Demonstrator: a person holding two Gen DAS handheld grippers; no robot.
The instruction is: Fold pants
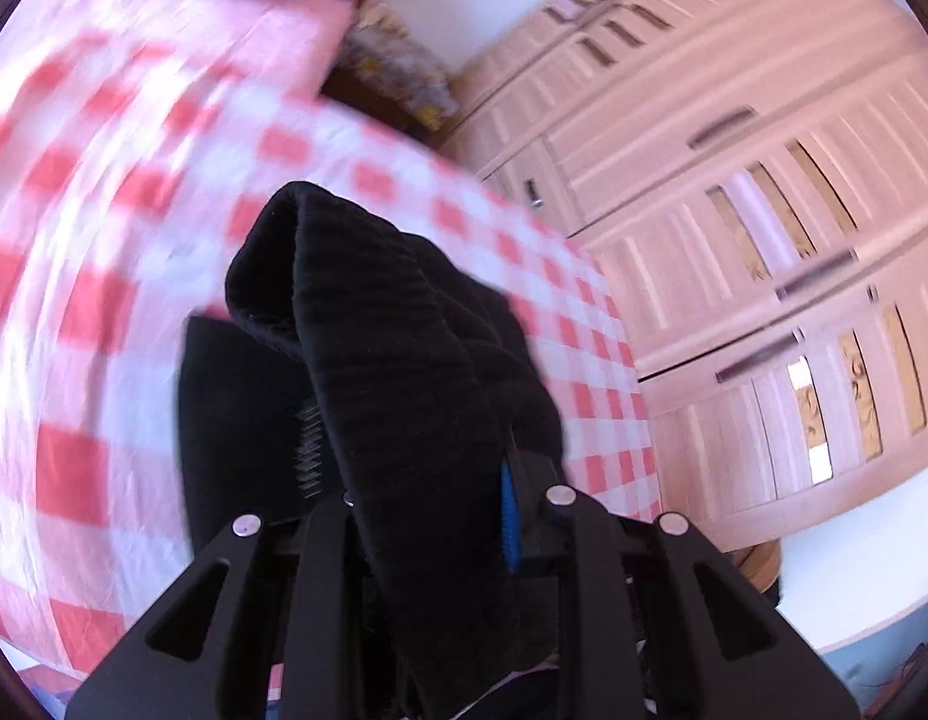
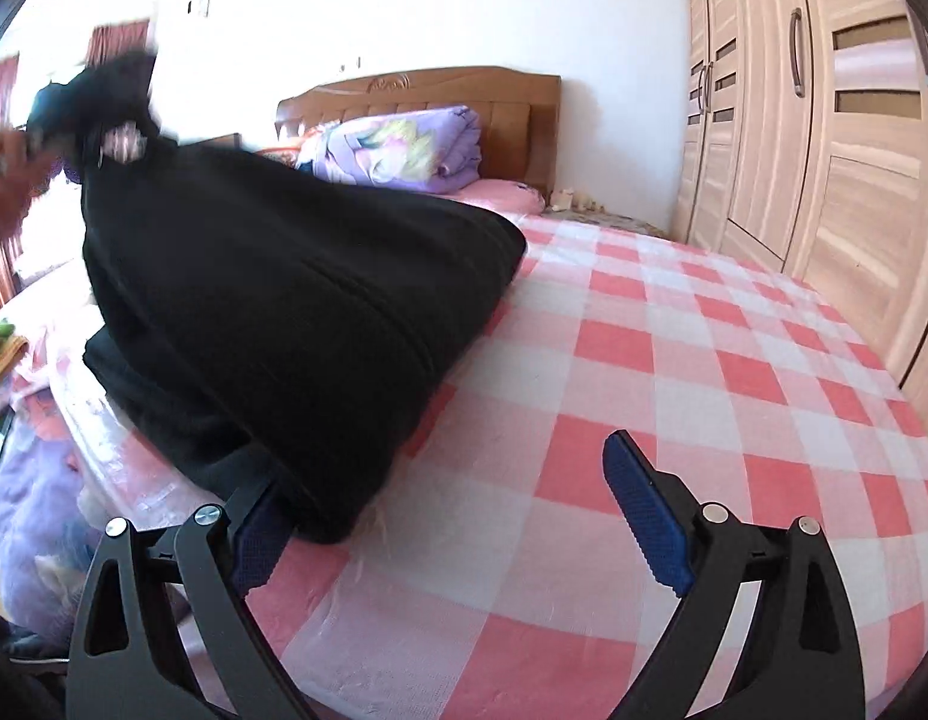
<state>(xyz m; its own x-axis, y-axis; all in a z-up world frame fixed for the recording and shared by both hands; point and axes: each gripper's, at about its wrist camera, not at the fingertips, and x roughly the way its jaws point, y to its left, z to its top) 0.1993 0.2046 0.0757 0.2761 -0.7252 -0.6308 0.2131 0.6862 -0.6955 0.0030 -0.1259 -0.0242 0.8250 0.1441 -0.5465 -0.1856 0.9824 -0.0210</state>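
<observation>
Above checkered bed (image 2: 674, 360), black pants (image 2: 296, 312) hang lifted, lower end on sheet. Left gripper (image 1: 428, 480) jaws clamp bunched fabric; right gripper (image 2: 458, 516) jaws wide, empty. Folding barely begun; no neat fold yet.

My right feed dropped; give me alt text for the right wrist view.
The right hand-held gripper hangs open over a pink checked bed, beside black pants lifted at the far left. A wardrobe stands right.

L tongs (image 1: 416, 480) clamped on black pants (image 1: 398, 324) | over chk'd bedsheet (image 1: 104, 300)
</observation>
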